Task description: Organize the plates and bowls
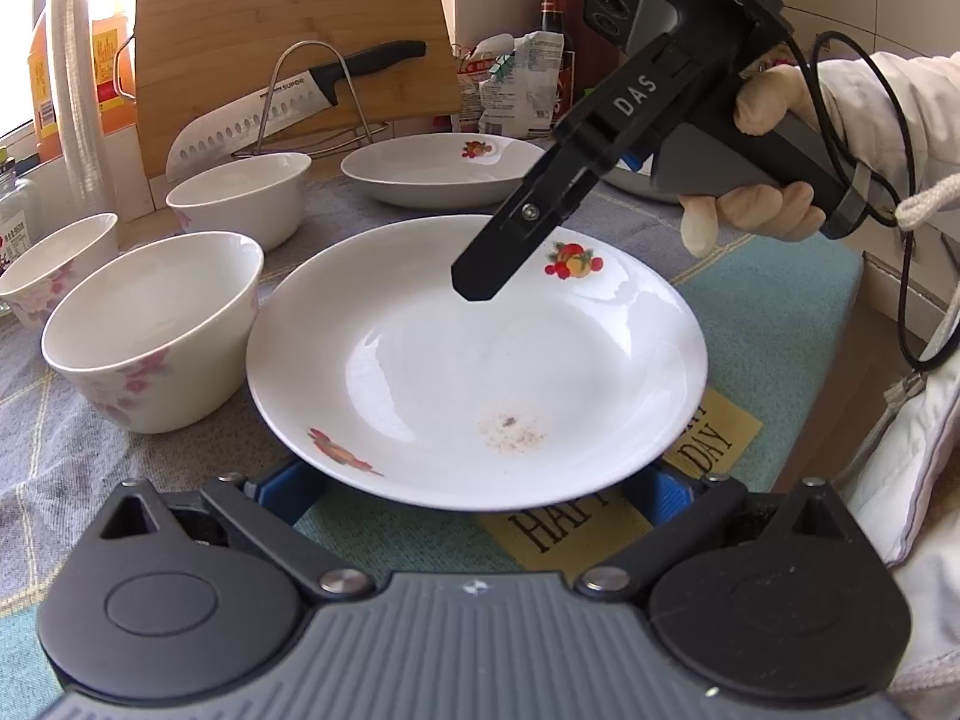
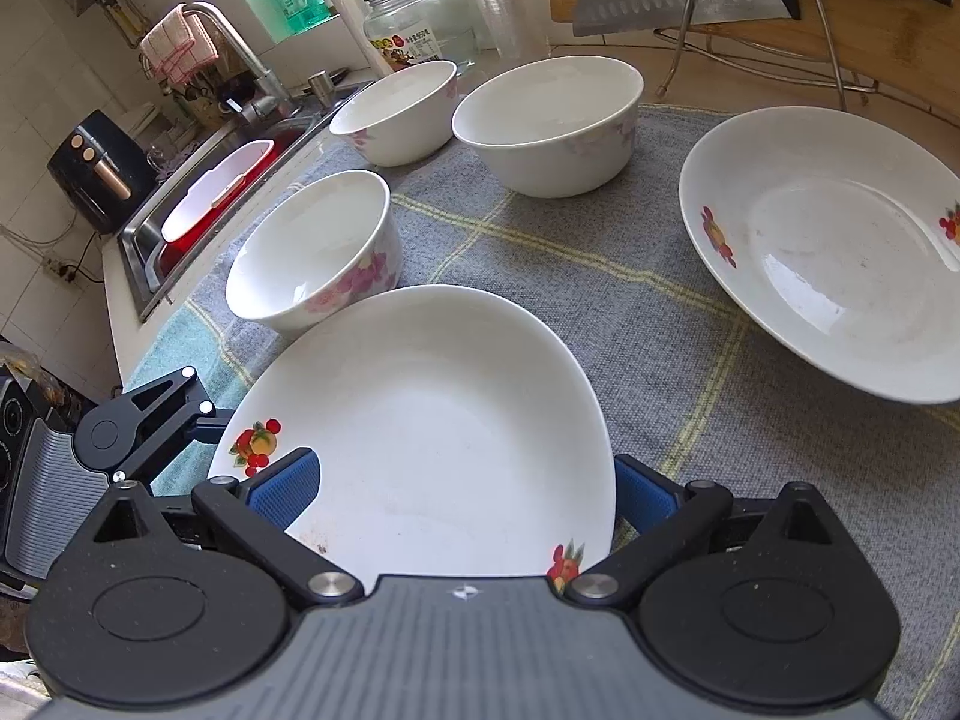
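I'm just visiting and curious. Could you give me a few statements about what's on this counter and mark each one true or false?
1. Three bowls stand on the cloth. True: the nearest bowl has pink flowers, and two more stand behind it.
2. The near plate is spotless. False: it has a brownish speckled stain near its front edge.
3. A knife rests on a wire rack in front of a cutting board. True.
4. The plates are stacked. False: the far plate sits apart from the near one on the cloth.
5. The right gripper hangs over a bowl. False: it is above the near plate, by its fruit print.
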Action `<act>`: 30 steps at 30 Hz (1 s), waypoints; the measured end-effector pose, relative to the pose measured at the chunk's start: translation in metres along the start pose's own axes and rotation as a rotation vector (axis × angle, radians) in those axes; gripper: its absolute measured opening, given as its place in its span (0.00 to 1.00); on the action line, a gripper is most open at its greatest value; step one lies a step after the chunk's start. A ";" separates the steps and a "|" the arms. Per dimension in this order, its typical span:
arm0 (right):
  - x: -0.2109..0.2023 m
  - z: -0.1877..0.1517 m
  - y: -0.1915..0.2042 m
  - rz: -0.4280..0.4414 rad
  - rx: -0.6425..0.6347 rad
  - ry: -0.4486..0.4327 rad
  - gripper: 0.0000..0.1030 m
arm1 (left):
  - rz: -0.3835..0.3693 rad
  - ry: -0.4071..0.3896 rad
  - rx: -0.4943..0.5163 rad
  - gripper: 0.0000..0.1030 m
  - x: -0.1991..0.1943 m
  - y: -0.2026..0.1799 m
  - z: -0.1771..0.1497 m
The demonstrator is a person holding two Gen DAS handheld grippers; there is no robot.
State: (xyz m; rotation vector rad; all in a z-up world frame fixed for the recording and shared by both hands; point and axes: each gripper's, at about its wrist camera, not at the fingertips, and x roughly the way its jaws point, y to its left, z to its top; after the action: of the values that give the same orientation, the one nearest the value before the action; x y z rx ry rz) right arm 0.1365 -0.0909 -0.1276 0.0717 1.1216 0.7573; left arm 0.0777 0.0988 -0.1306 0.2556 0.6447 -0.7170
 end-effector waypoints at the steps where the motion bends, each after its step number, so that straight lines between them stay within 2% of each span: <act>1: 0.000 0.001 -0.001 0.005 0.001 0.002 1.00 | -0.004 0.001 0.004 1.00 0.000 0.000 0.000; 21: 0.008 0.022 -0.009 0.071 0.134 0.094 0.96 | -0.029 0.004 0.028 1.00 0.000 0.003 0.002; 30: 0.010 0.023 -0.005 0.058 0.102 0.112 0.96 | -0.037 0.011 0.031 1.00 0.000 0.003 0.004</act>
State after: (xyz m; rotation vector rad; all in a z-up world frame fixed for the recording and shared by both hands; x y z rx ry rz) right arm 0.1602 -0.0821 -0.1268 0.1495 1.2693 0.7628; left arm 0.0810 0.0993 -0.1273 0.2765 0.6507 -0.7618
